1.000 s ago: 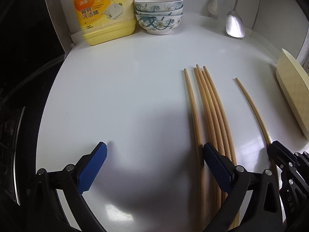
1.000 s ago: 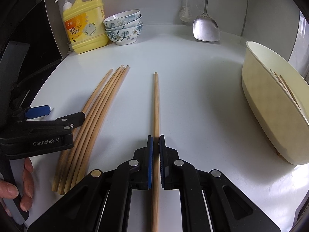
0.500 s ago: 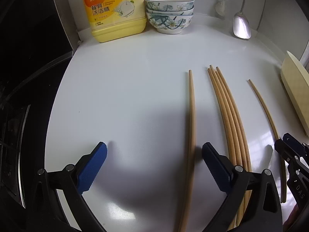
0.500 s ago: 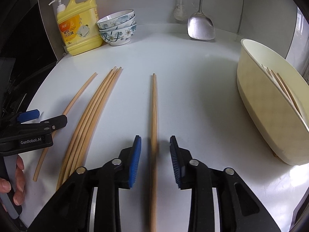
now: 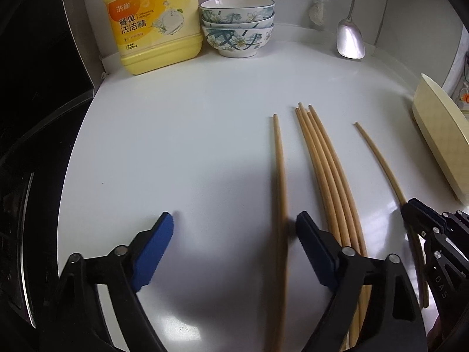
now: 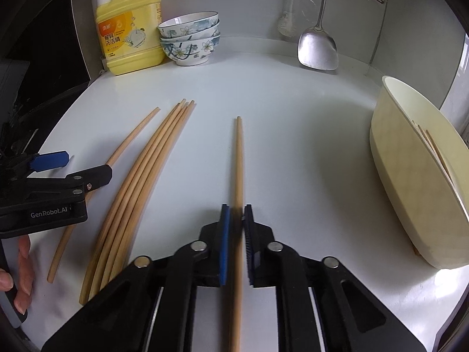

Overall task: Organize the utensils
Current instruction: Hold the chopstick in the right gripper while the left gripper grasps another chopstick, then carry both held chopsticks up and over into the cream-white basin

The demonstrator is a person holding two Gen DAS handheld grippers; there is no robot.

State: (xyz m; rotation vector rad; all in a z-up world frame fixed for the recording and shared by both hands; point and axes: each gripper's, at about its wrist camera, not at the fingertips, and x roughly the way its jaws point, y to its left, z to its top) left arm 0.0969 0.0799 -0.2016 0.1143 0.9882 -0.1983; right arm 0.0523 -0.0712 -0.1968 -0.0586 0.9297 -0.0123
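The right tool [image 6: 234, 228] is clenched on a single chopstick [image 6: 239, 161], its blue pads pressed against both sides of the stick, which points straight ahead over the white bench [image 6: 293, 135]. The chopstick is blurred near the pads, so whether it lies on the bench or is just off it cannot be told.

The left tool [image 5: 234, 240] is released, its blue pads spread wide over the bench. Another lone chopstick [image 5: 280, 182] lies between them, close beside the right-hand pad [image 5: 315, 252]. Just beyond that pad a bundle of four chopsticks [image 5: 328, 173] lies side by side, between the two tools.

To the right stands a cream holder [image 6: 410, 182] with a few chopsticks [image 6: 433, 146] already inside, well apart from the gripped stick, with bare bench between them.

Along the back wall a yellow detergent bottle [image 6: 132, 35] stands just beside a stack of three flowered bowls [image 6: 190, 41]. A metal spatula [image 6: 318, 47] hangs further right, with a white brush [image 6: 285, 23] beside it. Dark surfaces border the bench on the left.
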